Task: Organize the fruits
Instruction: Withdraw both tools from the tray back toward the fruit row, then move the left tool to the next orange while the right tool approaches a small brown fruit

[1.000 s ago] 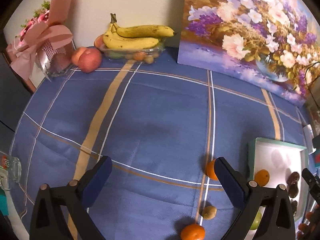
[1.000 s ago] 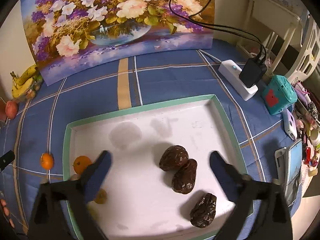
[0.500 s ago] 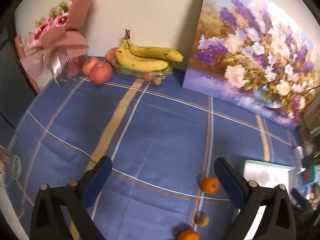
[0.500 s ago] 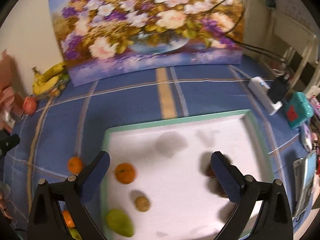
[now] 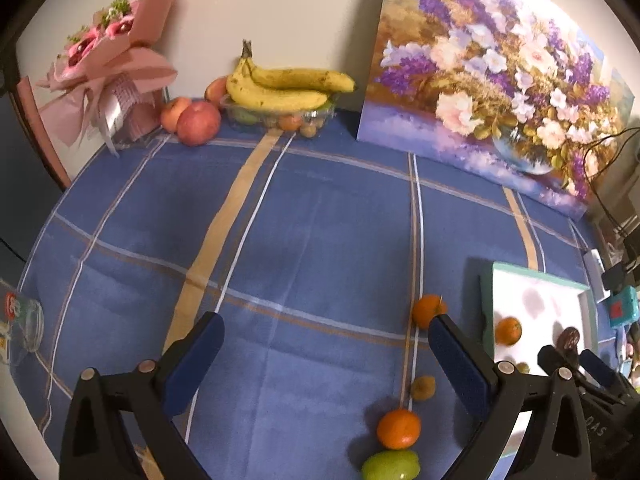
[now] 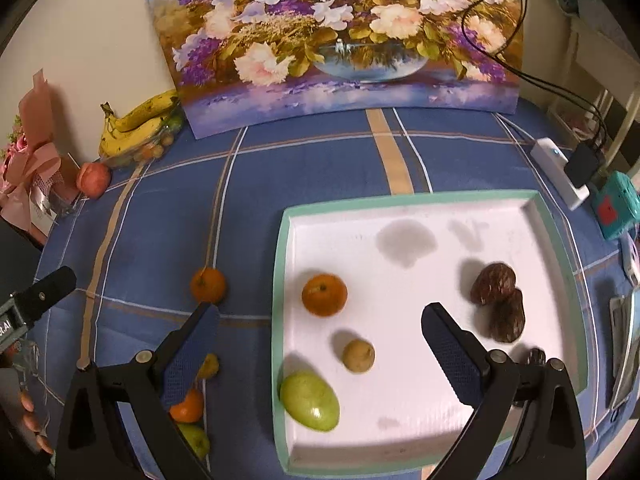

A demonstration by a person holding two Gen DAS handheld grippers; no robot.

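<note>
Both claws stand wide apart and hold nothing: the right gripper (image 6: 320,344) hangs over the near left part of the white tray (image 6: 404,438), its left finger out past the tray's teal rim above the cloth, and the left gripper (image 5: 324,354) hovers over bare blue plaid tablecloth (image 5: 320,240). Inside the tray lie an orange (image 6: 324,294), a small tan fruit (image 6: 359,355) and a green fruit (image 6: 309,400) near the left wall, with three dark wrinkled fruits (image 6: 500,304) well apart on the right side. Outside the tray, on the cloth to its left, a loose orange (image 6: 208,285) sits near the right gripper's left fingertip, and behind that finger a yellowish fruit (image 6: 210,366), a second orange (image 6: 188,406) and a green fruit (image 6: 196,438) are partly hidden. At the back wall a bunch of bananas (image 5: 284,88) rests on a clear container of small fruits, red apples (image 5: 198,122) just beside it, then a pink wrapped bouquet (image 5: 108,76). A flower painting (image 6: 340,36) leans on the wall, and a white power strip (image 6: 560,172) with black cables lies right of the tray.
</note>
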